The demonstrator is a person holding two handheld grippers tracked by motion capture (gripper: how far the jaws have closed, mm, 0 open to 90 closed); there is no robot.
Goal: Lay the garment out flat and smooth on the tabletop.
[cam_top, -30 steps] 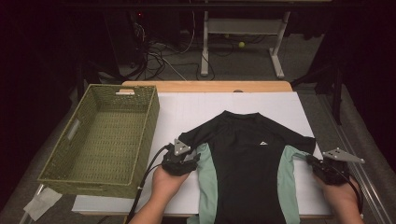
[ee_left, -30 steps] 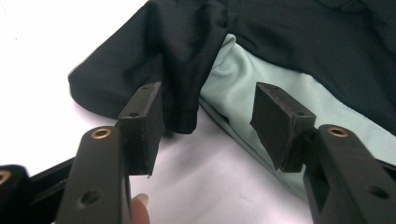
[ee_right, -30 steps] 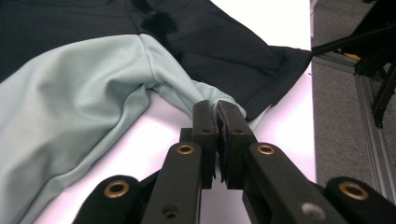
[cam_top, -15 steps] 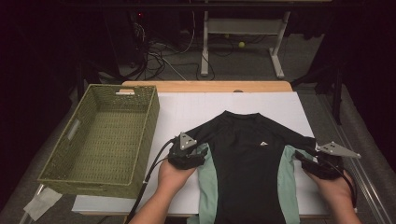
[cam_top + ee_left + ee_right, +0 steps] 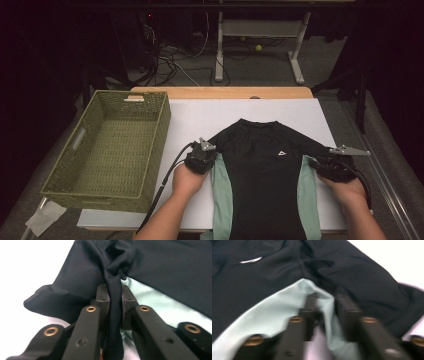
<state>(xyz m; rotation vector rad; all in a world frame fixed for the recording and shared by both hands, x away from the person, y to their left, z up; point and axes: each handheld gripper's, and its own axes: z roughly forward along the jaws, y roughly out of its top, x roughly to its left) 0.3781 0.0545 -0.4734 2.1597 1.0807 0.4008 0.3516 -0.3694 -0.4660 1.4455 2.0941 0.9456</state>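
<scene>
A black shirt (image 5: pixel 262 170) with mint side panels lies face up on the white table cover (image 5: pixel 200 117), collar at the far end. My left gripper (image 5: pixel 201 159) sits at the shirt's left underarm. In the left gripper view, its jaws have just been closing and my left gripper (image 5: pixel 113 293) is shut on a ridge of black fabric (image 5: pixel 113 315). My right gripper (image 5: pixel 330 167) is at the shirt's right side, below the sleeve. Its jaws have also just been closing, and my right gripper (image 5: pixel 325 302) pinches a raised fold of the mint panel (image 5: pixel 287 315).
A green woven basket (image 5: pixel 112 145) stands to the left of the shirt, beside my left hand. The table's wooden far edge (image 5: pixel 220 92) lies beyond the collar. Cables and desk legs are on the dark floor behind.
Both hands have moved inward to the shirt's sides. Each gripper's jaws have gone from apart to closed on fabric, and the left sleeve is now drawn in.
</scene>
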